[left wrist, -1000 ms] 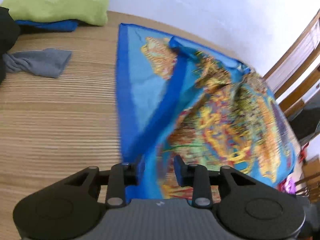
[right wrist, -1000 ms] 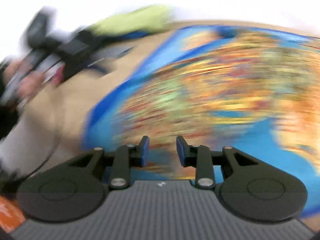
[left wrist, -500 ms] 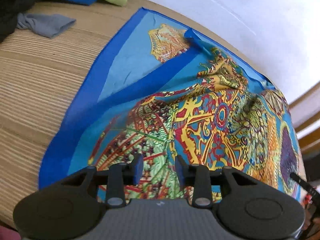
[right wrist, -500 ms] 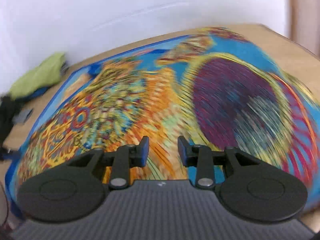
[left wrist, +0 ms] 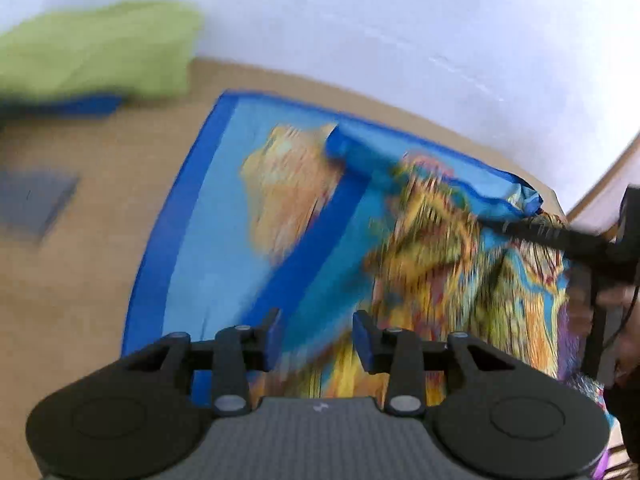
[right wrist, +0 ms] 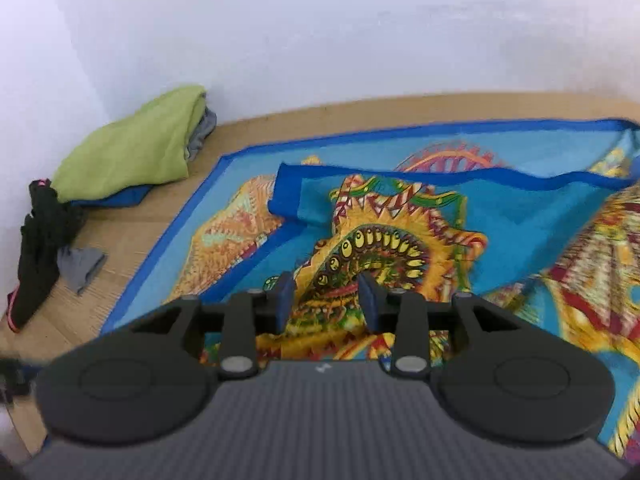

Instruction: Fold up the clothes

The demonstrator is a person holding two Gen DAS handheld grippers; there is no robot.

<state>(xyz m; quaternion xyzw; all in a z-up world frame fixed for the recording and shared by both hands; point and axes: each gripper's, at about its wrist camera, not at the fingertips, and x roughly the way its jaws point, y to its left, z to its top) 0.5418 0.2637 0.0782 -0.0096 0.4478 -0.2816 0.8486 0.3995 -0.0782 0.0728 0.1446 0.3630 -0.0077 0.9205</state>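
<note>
A woven mat (right wrist: 120,236) carries the scarf (right wrist: 500,216) and folded clothes (right wrist: 132,152).

Plain white painted wall (right wrist: 320,32) bounds the far side and left, meeting at a corner. Light tan ribbed woven mat surface (right wrist: 120,236) below. Pale wooden trim (left wrist: 600,192) at right. Even daylight.

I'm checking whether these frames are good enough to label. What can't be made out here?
- Scarf pattern: motion-blurred in the left wrist view.
- Scarf's near edge: hidden behind the right tool body, right wrist view.
- Grey cloth: smeared, shape unclear, left wrist view.
- Clothes under the green garment: mostly covered by it.
</note>
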